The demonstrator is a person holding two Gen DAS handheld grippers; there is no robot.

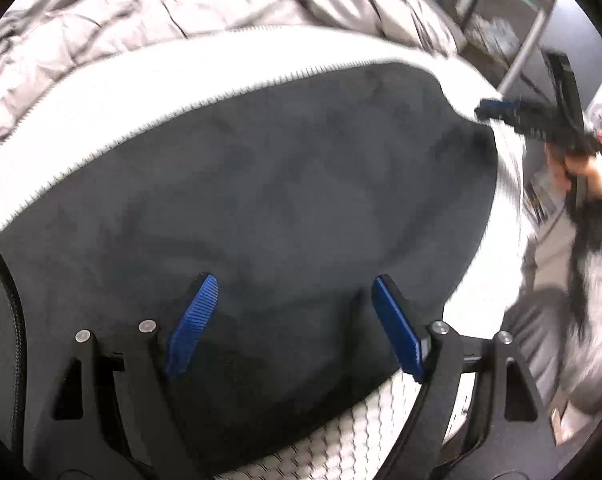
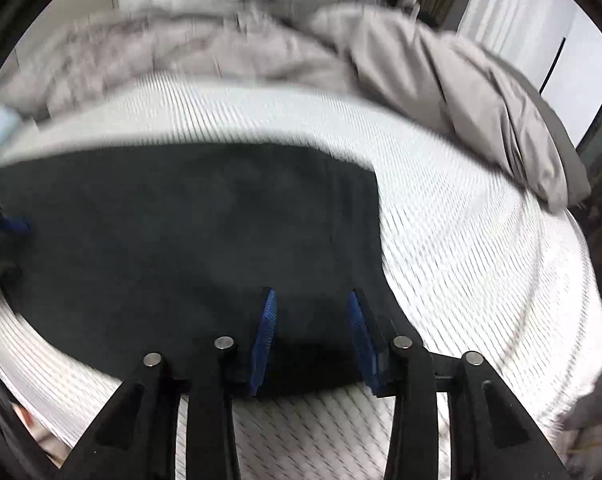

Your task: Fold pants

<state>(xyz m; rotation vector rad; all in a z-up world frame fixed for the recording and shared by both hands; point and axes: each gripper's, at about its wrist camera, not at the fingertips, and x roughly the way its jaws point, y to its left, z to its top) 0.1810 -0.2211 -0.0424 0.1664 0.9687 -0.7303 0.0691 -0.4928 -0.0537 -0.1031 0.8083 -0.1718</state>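
1. We see dark pants (image 2: 189, 240) lying flat on the white mattress (image 2: 461, 264).
2. Our right gripper (image 2: 311, 332) hovers over the pants' near edge, jaws apart.
3. A grey duvet (image 2: 441, 92) is bunched beyond the pants.

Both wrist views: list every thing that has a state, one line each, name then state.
pants: dark, lying flat on the mattress, not gripped.
left gripper: open, jaws wide, nothing between the pads.
right gripper: open, jaws partly apart above the pants' near edge, pressing on nothing.
duvet: grey, crumpled at the far side of the bed.
mattress: white, ribbed, bare around the pants.
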